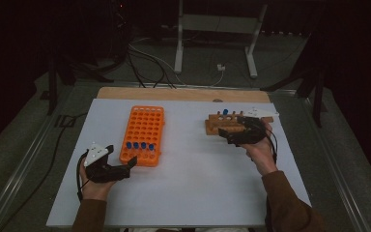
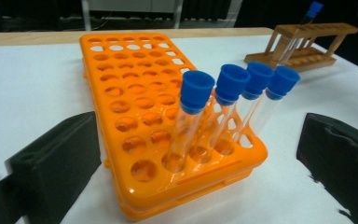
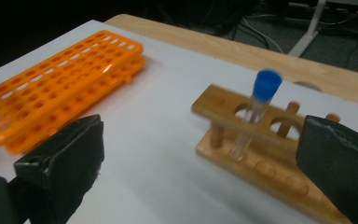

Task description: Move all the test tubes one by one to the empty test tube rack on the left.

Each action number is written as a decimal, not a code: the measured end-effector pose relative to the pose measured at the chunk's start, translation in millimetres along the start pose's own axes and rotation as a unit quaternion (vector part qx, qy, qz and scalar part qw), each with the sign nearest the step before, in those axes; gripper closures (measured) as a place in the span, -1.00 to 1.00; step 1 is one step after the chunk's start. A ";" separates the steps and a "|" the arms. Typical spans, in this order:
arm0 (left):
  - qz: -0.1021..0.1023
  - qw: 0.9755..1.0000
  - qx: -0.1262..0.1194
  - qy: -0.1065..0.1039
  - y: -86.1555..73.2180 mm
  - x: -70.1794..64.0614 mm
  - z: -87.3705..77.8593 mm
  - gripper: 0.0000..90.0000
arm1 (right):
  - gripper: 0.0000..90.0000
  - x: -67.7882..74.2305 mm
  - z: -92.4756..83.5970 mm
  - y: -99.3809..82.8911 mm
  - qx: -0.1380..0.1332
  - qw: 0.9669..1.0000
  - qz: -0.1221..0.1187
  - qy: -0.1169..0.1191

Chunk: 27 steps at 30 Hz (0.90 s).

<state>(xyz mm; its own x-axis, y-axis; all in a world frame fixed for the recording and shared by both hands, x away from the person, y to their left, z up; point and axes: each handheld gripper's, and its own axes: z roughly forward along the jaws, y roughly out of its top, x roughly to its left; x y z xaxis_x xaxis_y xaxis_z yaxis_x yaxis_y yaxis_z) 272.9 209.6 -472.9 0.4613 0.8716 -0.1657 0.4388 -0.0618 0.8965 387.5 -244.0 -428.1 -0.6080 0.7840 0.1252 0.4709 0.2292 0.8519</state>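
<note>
An orange rack (image 1: 142, 126) lies on the white tabletop (image 1: 188, 174), with several blue-capped test tubes (image 1: 140, 145) standing in its nearest row. My left gripper (image 1: 129, 168) is just short of that row, open. In the left gripper view the tubes (image 2: 193, 116) stand ahead between the wide jaws of that gripper (image 2: 196, 126), untouched. At the right stands a wooden rack (image 1: 217, 126) holding one blue-capped tube (image 1: 225, 112). My right gripper (image 1: 229, 128) hovers at it, open. In the right gripper view this tube (image 3: 256, 112) stands upright in the wooden rack (image 3: 270, 163), ahead of the right gripper (image 3: 200, 126).
A bare wooden strip (image 1: 183, 93) runs along the table's far edge. Beyond it are a metal stand (image 1: 217, 29) and cables (image 1: 145, 63) on the floor. The far holes of the orange rack (image 2: 130, 60) hold nothing.
</note>
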 end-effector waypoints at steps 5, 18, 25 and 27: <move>-0.001 1.000 -0.007 -0.003 0.5 -0.3 -0.9 -0.99 | -0.89 -3.6 14.7 10.6 0.006 1.000 -0.013 -0.017; 0.000 1.000 0.005 0.001 -1.6 -0.8 4.1 -0.99 | 0.07 -24.4 59.5 4.8 0.023 0.996 -0.007 -0.082; 0.001 1.000 0.012 0.003 -2.4 -1.5 6.4 -0.99 | 0.46 -23.7 66.7 4.9 0.008 0.996 -0.007 -0.088; 0.001 1.000 0.012 0.003 -2.4 -1.7 6.3 -0.99 | 0.54 -21.6 67.1 4.3 0.006 0.996 -0.009 -0.085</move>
<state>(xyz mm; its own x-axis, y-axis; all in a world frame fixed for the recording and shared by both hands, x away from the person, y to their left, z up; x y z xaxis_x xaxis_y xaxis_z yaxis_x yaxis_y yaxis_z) 275.9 205.1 -477.3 0.4585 0.8740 -0.1609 0.4565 -0.0763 0.8864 445.6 -221.2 -461.3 -0.5001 0.8657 0.0223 0.4697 0.2495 0.8468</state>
